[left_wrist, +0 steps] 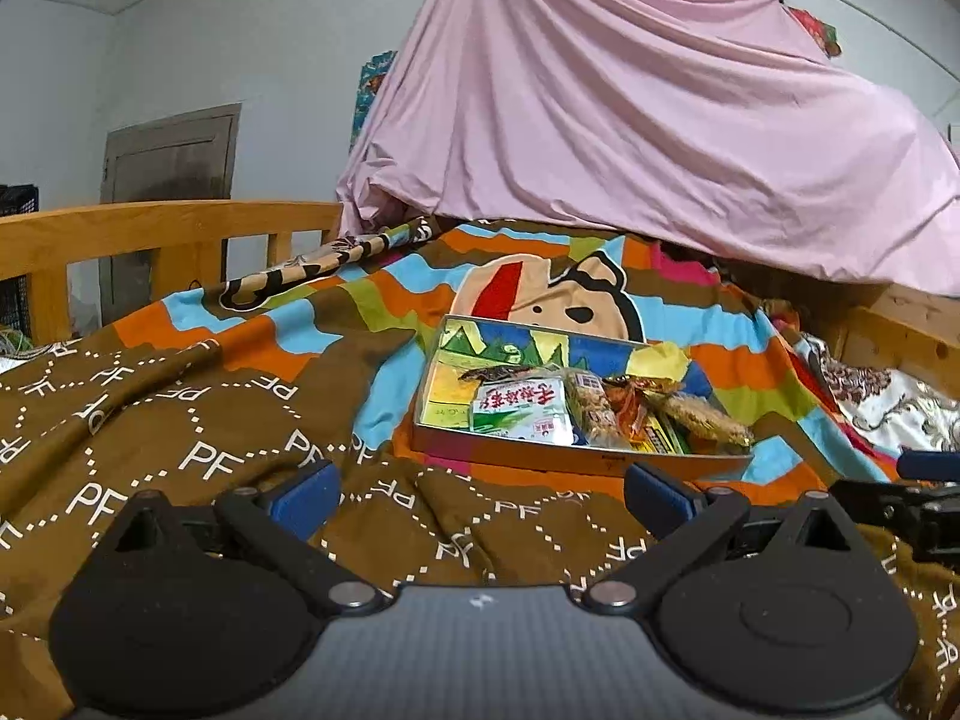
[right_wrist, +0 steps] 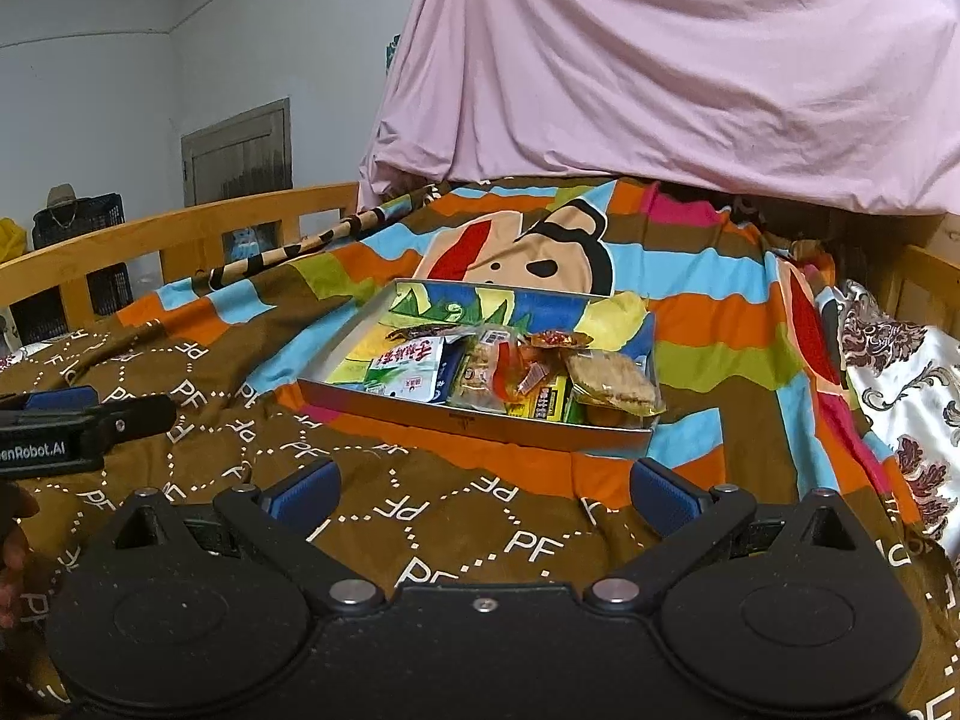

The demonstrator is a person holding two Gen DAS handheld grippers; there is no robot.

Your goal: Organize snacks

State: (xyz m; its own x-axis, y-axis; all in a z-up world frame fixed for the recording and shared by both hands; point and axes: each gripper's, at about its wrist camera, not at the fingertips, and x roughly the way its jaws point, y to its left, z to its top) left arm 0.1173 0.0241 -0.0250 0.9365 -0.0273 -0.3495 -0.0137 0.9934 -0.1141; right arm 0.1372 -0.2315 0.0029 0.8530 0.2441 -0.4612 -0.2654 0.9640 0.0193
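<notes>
Brown quilted blanket (right_wrist: 420, 540), white dotted "PF" lattice; upper part striped orange, blue, green around cartoon face. Plain pink draped sheet (right_wrist: 660, 60). Silver metal tray (right_wrist: 480, 420). White-green snack packet (right_wrist: 408, 369).

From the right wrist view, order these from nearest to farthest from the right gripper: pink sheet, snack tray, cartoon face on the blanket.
From the right gripper:
1. Snack tray, just ahead.
2. Cartoon face, behind the tray.
3. Pink sheet, draped at the back.
</notes>
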